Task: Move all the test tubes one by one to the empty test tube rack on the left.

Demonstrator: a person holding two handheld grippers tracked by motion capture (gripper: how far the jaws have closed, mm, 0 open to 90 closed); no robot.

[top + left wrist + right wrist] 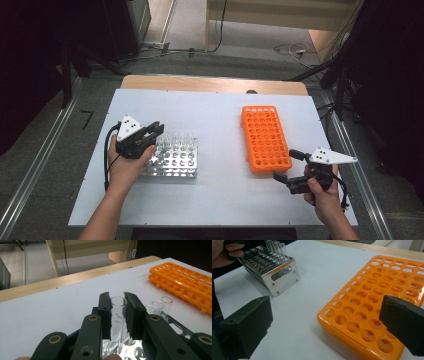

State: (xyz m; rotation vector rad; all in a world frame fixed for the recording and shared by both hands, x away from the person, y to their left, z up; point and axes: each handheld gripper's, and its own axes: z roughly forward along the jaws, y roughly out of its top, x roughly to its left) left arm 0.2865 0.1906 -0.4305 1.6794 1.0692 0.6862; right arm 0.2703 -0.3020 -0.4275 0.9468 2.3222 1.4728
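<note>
Nearest the bottom edge of the high view: right gripper (286, 164) with jaws spread wide and nothing between them, hovering low over the white tabletop (220, 125) just off the near corner of the orange rack (265, 138). A bit further back on the other side: left gripper (117, 312) clamped onto a clear glass tube (117, 310) standing upright in the metal rack (172, 157), more tubes (160, 306) just beside it. Farthest out, bare tabletop and its wooden edge (215, 84).
</note>
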